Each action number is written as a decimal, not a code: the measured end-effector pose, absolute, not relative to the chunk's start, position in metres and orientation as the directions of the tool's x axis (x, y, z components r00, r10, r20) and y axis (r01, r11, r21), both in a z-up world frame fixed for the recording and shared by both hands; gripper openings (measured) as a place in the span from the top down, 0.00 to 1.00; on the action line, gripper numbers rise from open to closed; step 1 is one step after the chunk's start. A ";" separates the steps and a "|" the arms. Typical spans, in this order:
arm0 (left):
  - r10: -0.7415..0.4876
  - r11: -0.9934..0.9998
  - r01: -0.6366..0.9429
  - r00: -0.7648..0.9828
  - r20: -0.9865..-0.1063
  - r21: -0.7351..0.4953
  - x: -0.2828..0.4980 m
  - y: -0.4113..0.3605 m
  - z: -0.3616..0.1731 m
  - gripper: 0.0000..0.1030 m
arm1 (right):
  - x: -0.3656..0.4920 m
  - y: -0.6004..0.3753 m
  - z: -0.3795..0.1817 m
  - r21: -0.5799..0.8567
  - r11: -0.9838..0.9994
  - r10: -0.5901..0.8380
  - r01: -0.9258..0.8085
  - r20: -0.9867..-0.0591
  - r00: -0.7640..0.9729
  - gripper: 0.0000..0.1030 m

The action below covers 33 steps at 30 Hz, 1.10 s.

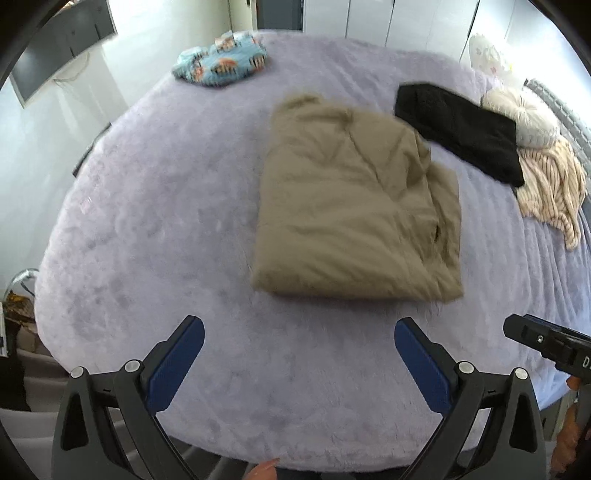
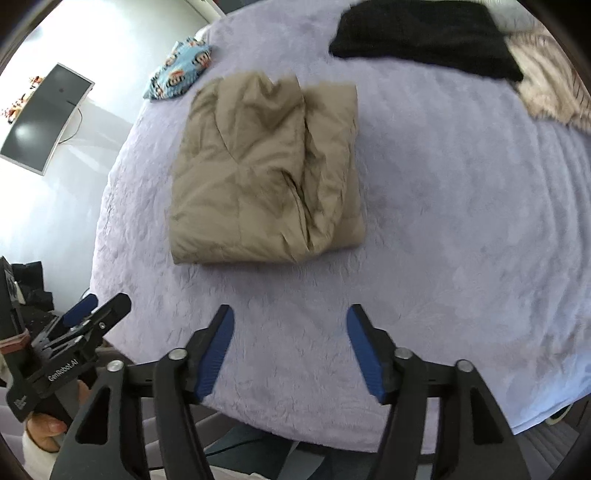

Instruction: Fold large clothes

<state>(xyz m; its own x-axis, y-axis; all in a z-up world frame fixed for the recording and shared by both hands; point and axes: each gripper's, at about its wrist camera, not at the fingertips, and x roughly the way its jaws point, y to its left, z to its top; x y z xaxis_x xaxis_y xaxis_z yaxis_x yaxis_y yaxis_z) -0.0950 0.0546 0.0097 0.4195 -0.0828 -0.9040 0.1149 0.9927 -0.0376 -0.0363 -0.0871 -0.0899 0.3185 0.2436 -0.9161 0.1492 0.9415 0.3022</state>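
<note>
Now folded khaki padded jacket [image 1: 354,206] lies on lavender plush bedspread [image 1: 166,221]; left gripper [image 1: 299,354] and right gripper [image 2: 290,339] near, wide apart, empty.

Folded jacket [image 1: 354,199] mid-bed [image 1: 155,221], garment pile [image 1: 461,129] behind, to its right

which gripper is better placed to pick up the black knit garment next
Probably right. The black knit garment lies to the right of the folded khaki padded jacket, on the right gripper side; both it and the left gripper are open and empty.
</note>
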 end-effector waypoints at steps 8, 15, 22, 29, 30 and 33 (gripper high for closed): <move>-0.073 0.990 0.140 0.508 -0.858 -0.001 -0.064 0.087 0.057 0.00 | -0.014 -0.048 -0.033 0.182 0.967 0.073 0.180 -0.870 0.488 0.00; -0.082 0.989 0.148 0.520 -0.850 -0.005 -0.045 0.098 0.073 0.00 | -0.005 -0.026 -0.001 0.127 0.967 -0.015 0.220 -0.836 0.549 0.00; -0.107 0.989 0.144 0.510 -0.854 -0.038 -0.043 0.103 0.077 0.00 | -0.002 -0.016 0.007 0.064 0.976 -0.054 0.207 -0.851 0.522 0.00; -0.080 0.992 0.124 0.527 -0.846 -0.017 -0.044 0.107 0.081 0.00 | -0.001 -0.013 0.010 0.050 0.979 -0.061 0.200 -0.855 0.515 0.00; -0.079 0.992 0.124 0.526 -0.847 -0.015 -0.044 0.107 0.081 0.00 | -0.002 -0.013 0.010 0.052 0.979 -0.059 0.199 -0.855 0.516 0.00; -0.079 0.992 0.124 0.527 -0.846 -0.016 -0.045 0.107 0.081 0.00 | -0.001 -0.013 0.011 0.051 0.979 -0.059 0.196 -0.854 0.516 0.00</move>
<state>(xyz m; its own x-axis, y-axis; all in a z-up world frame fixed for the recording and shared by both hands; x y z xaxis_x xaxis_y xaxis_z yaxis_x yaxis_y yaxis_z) -0.0447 0.1068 0.0815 0.5271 -0.0792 -0.8461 0.1238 0.9922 -0.0158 -0.0006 -0.0127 0.0109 0.5163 -0.0590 -0.8544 0.1963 0.9792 0.0510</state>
